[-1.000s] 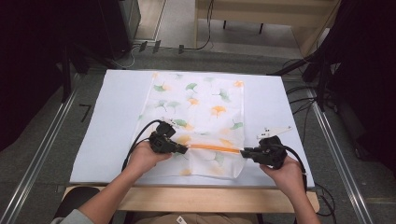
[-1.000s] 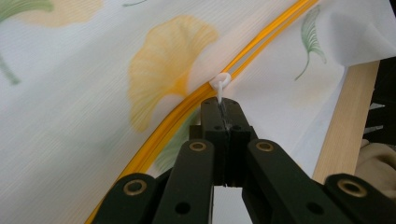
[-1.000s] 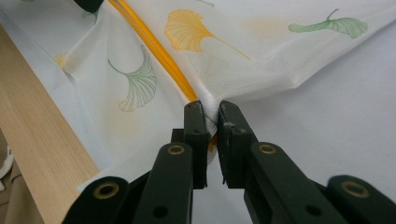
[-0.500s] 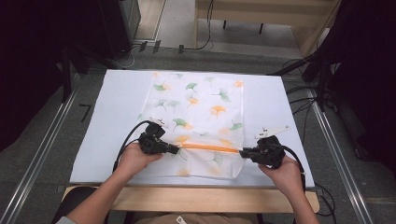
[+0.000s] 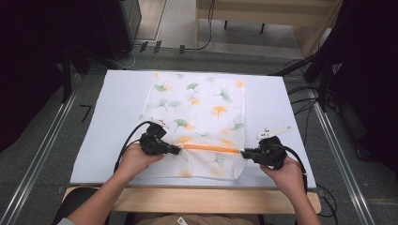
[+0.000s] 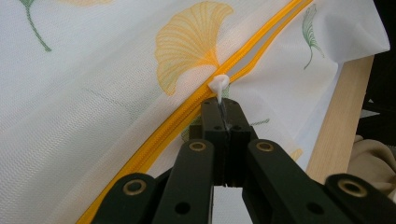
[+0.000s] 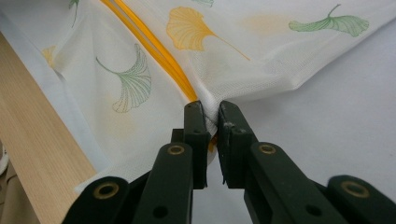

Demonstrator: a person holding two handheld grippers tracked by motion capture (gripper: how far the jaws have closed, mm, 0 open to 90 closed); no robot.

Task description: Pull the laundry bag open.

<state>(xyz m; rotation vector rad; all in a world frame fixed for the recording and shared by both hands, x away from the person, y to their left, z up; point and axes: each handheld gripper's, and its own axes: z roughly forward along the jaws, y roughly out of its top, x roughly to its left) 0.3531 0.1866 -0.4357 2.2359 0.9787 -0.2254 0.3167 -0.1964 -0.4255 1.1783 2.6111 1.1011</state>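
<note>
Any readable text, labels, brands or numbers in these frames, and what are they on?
None. The mesh bag carries only printed ginkgo leaves, no words. The orange zipper, its white pull and both grippers show no lettering. A small white tag at the person's waist is too small to read.

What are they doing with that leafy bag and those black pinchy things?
A person holds a hand-held gripper in each hand and is working the zipper of a white mesh bag printed with ginkgo leaves, which lies on a white table. The left hand-held gripper is shut on the white zipper pull. The right hand-held gripper pinches the bag's fabric at the end of the orange zipper, holding it taut. The zipper runs between the two grippers.
</note>
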